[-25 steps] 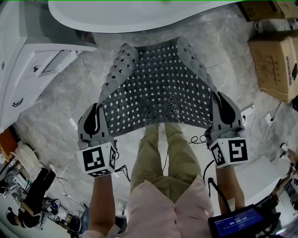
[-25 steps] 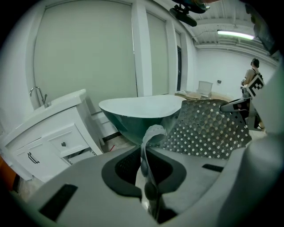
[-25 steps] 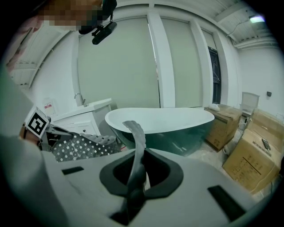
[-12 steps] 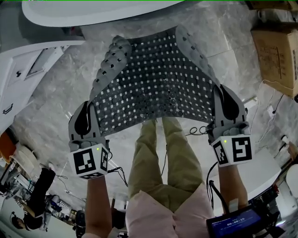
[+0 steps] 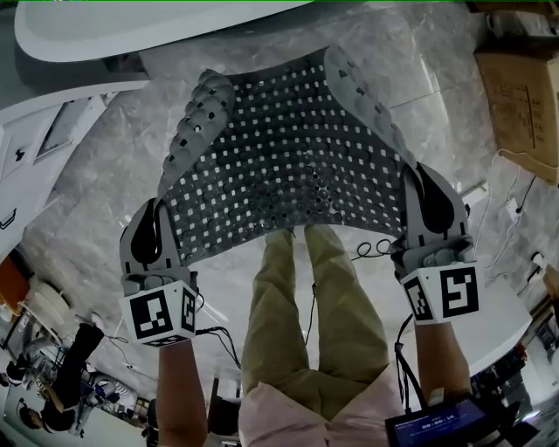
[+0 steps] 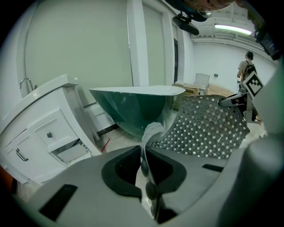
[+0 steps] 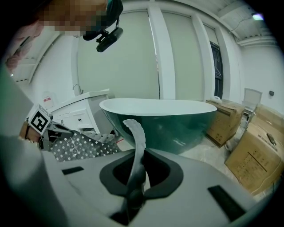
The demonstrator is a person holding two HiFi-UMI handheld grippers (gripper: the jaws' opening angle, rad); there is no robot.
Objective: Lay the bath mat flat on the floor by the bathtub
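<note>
A grey perforated bath mat point(image 5: 288, 153) hangs spread between my two grippers above the marble floor point(image 5: 113, 188), in front of the bathtub point(image 5: 148, 26). My left gripper point(image 5: 155, 225) is shut on the mat's near left corner, and that edge curls upward. My right gripper point(image 5: 425, 202) is shut on the near right corner. In the left gripper view the bath mat point(image 6: 208, 126) runs out from between the jaws toward the bathtub point(image 6: 137, 108). A curled strip of the bath mat point(image 7: 135, 150) stands up between the jaws in the right gripper view, before the bathtub point(image 7: 168, 122).
A white vanity cabinet point(image 5: 35, 131) stands at the left beside the tub. Cardboard boxes point(image 5: 520, 96) sit at the right. Cables point(image 5: 376, 249) lie on the floor near the person's legs point(image 5: 306, 306). Another person point(image 6: 245, 71) stands far off.
Both grippers have moved a little wider apart and lower in the view, stretching the mat more. The bathtub and cabinet have shifted toward the top and left edges.
</note>
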